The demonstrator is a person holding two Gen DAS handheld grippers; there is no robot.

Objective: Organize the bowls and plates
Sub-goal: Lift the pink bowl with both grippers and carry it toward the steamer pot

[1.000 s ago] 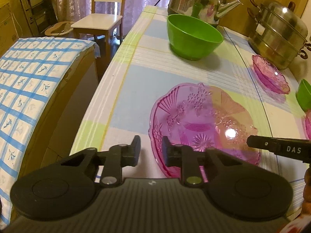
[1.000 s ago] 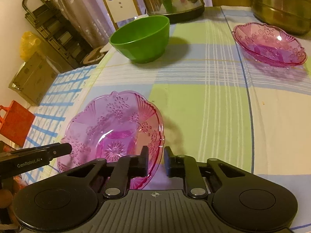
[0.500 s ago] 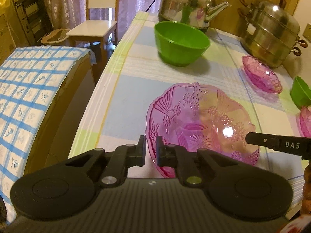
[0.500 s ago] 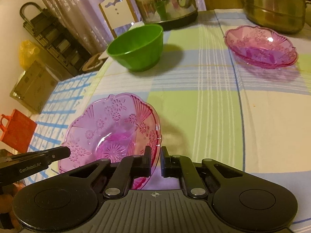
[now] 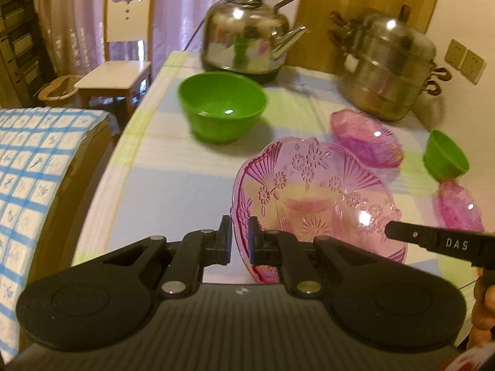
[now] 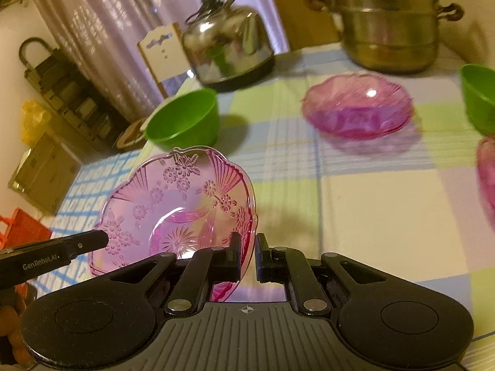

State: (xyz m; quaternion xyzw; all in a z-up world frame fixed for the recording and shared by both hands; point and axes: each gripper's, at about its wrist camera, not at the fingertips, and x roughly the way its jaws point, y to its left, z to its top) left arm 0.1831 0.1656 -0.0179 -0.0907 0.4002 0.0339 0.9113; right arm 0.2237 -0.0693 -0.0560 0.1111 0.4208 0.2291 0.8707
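While both grippers close on opposite edges of the same pink glass plate (image 5: pixel 315 198), the plate sits tilted above the checked tablecloth (image 5: pixel 173 173), its patterned hollow facing the cameras. Seen from the left wrist, the left gripper (image 5: pixel 239 241) pinches the plate's near left rim, the rim passing between the two narrowly set fingers, and the rest of the plate spreads forward and to the right of it. At the plate's right edge the tip of the right gripper (image 5: pixel 402 232) reaches in from the side. From the right wrist, the right gripper (image 6: pixel 247 253) nips the plate's (image 6: pixel 173 204) near right rim in the same way, with the plate lying forward and to the left, and the left gripper (image 6: pixel 99 241) touches its far left edge. Beyond the plate, well apart from it, a large green bowl (image 5: pixel 221 109) stands near a steel kettle (image 5: pixel 247 46). A second pink plate (image 5: pixel 366 137) rests on the cloth in front of a stacked steel steamer pot (image 5: pixel 389 68), with a small green bowl (image 5: pixel 445 159) to its right and a further pink plate (image 5: pixel 459 207) near the table's right edge.
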